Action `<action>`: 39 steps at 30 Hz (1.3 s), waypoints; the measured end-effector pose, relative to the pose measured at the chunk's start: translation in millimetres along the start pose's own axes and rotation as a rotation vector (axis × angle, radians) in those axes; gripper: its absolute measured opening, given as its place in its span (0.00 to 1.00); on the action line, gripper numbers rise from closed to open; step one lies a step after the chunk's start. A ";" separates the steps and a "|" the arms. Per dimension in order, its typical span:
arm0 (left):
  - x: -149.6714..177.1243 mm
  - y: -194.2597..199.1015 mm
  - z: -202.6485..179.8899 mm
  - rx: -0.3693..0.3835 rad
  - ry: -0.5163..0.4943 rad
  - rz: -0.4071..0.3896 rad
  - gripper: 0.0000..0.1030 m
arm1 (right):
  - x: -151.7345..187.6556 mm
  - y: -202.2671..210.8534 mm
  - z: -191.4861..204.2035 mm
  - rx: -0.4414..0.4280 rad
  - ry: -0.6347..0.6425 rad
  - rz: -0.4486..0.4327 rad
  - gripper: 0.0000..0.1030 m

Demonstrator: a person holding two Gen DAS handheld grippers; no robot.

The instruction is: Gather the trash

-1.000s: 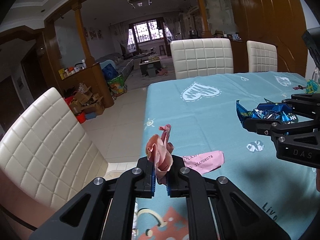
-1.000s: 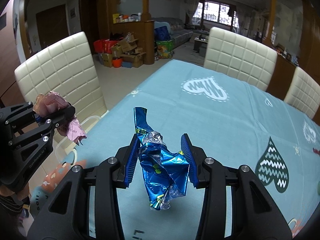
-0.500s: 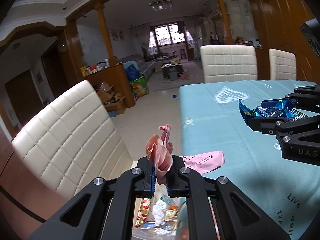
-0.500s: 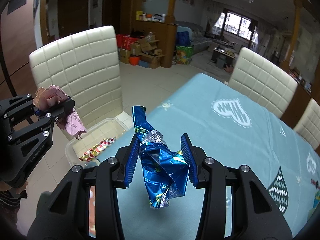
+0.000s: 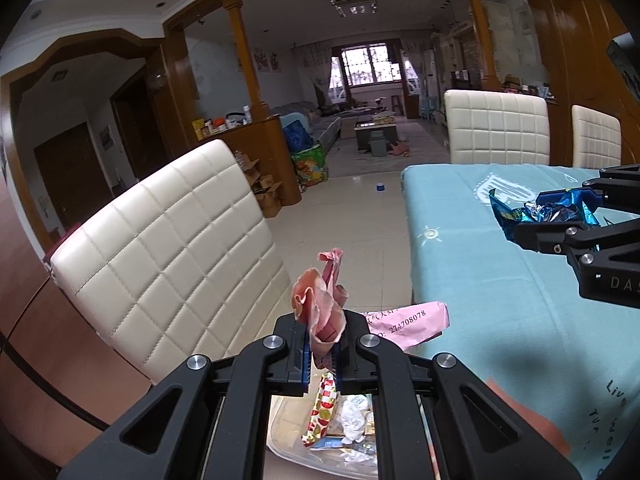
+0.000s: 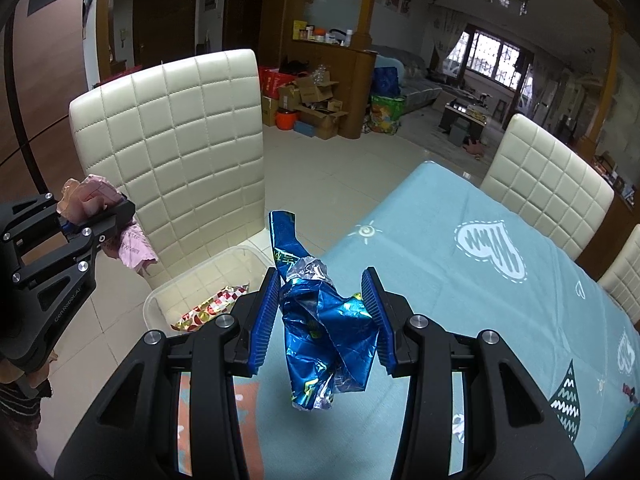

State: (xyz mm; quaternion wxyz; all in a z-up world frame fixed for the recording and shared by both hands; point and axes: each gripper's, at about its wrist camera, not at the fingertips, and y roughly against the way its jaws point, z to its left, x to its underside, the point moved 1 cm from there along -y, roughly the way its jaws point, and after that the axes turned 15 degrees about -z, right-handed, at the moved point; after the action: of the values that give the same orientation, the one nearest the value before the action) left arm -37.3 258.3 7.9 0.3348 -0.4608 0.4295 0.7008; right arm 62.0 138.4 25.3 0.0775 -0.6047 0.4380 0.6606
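Note:
My left gripper (image 5: 322,344) is shut on a crumpled pink paper slip (image 5: 320,312) with printed digits, hanging past the table's left edge. Directly below it a clear plastic bin (image 5: 288,446) on the floor holds several wrappers. The right wrist view shows that bin (image 6: 192,284) beside the table, and the left gripper (image 6: 80,216) with the pink paper (image 6: 90,196) at far left. My right gripper (image 6: 320,312) is shut on a crumpled blue foil wrapper (image 6: 328,332) above the table's edge. The left wrist view catches the right gripper (image 5: 560,220) and blue wrapper (image 5: 540,212) at right.
A table in a light-blue cloth (image 6: 460,280) with heart prints fills the right side. A cream quilted chair (image 6: 176,136) stands next to the bin on the tiled floor (image 5: 340,216). Two more cream chairs (image 5: 496,128) stand at the table's far end.
Both grippers have carried their trash leftward off the table toward its edge. The floor bin has come into view beneath the left gripper and ahead of the right one.

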 end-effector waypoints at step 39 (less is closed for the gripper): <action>42.0 -29.1 25.5 -0.019 0.069 0.096 0.08 | 66.6 -87.8 -6.4 0.050 -0.095 0.262 0.77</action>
State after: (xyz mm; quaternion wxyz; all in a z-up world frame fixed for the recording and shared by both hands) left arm -36.0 296.4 -34.6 0.2815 -0.4667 0.4556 0.7038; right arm 105.1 158.7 -74.3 0.0264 -0.5081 0.5254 0.6820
